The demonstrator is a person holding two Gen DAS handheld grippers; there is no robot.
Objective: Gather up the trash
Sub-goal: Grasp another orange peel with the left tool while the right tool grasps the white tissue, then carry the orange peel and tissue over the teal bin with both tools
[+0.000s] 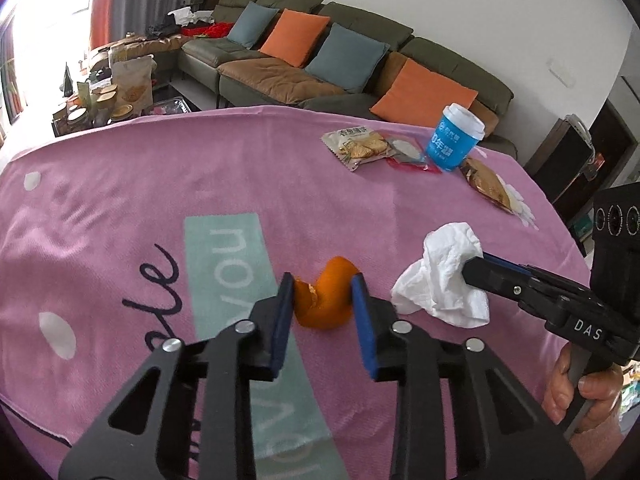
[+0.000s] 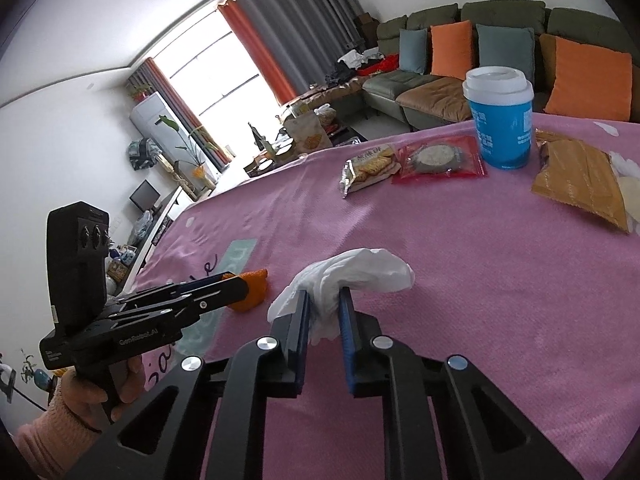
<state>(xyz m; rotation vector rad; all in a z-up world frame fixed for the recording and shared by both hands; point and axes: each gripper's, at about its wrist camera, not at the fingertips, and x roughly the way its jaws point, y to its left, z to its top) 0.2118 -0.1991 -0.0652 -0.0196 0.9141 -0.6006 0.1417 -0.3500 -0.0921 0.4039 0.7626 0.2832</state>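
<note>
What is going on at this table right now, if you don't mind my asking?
A person is clearing trash off a pink cloth with a handheld gripper in each hand. The left gripper is clamped around a piece of orange peel, and the right gripper pinches a crumpled white tissue. Both pieces are still down at the cloth. A blue cup and three snack packets wait farther back.

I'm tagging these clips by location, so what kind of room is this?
Most likely a home living room: a long green sectional sofa with orange and blue cushions, grey and orange curtains at a big window, and a pink cloth-covered table.
</note>
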